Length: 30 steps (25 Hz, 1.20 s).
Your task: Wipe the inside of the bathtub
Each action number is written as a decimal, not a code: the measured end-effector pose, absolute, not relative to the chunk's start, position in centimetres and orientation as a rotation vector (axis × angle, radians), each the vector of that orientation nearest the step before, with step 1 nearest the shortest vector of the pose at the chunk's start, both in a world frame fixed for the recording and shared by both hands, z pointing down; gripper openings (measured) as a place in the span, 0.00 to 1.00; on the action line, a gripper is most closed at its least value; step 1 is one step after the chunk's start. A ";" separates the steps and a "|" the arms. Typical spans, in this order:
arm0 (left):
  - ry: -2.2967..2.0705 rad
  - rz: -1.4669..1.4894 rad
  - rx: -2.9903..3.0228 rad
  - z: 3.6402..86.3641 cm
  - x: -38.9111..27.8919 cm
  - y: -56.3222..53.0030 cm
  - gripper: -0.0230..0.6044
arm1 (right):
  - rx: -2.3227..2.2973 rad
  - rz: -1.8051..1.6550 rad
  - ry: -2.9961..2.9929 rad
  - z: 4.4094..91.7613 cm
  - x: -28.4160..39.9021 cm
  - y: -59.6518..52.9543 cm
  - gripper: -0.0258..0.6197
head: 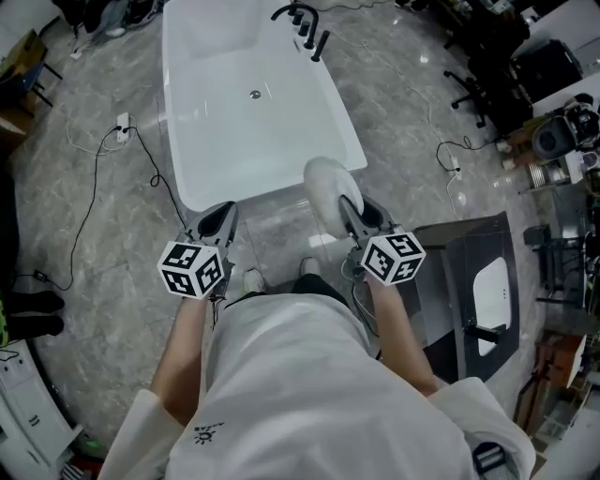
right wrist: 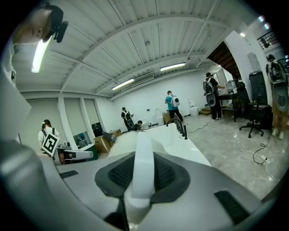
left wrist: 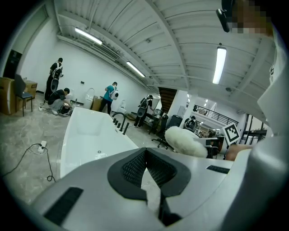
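Bathtub [head: 248, 141]: smooth, glossy white shell. Tap fittings [head: 307, 28]: matt black. Floor [head: 94, 178]: polished grey marble-look slabs, reflective. Wiping pad [head: 326, 186]: white, fluffy pile; its handle [right wrist: 143, 162] smooth white plastic. Right claw pads [right wrist: 168, 173]: black, finely gridded, matt. Person's shirt [head: 281, 375]: white cloth, matt.

Bathtub [head: 225, 141] ahead, faucet [head: 302, 26] on its far right rim, wiping pad [head: 326, 187] at its near right corner.
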<state>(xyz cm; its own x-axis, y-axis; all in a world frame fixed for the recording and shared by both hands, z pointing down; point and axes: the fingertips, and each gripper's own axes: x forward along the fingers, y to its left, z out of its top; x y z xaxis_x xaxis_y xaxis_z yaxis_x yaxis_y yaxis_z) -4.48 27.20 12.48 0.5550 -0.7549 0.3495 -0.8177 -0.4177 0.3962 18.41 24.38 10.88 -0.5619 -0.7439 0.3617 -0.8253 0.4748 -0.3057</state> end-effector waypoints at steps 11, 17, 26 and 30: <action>-1.246 0.166 2.304 12.8 -5.2 27.4 0.05 | 1.442 0.718 -2.493 11.1 18.5 25.4 0.19; -1.272 0.201 2.299 13.3 -4.5 25.5 0.05 | 1.432 0.748 -2.501 12.0 19.6 23.0 0.19; -1.353 0.210 2.268 13.4 -2.7 19.1 0.05 | 1.306 0.799 -2.547 13.6 20.5 15.5 0.19; -1.391 0.218 2.251 13.6 -1.7 15.7 0.05 | 1.241 0.799 -2.535 14.9 21.2 11.6 0.19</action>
<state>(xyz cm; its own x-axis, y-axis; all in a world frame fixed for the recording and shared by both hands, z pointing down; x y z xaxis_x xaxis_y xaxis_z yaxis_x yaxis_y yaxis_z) -1.68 15.71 13.58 0.4704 -0.7983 0.3762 -0.8751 -0.3672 0.3152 21.22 11.63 14.86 -0.6245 -0.6669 0.4064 -0.7794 0.4991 -0.3786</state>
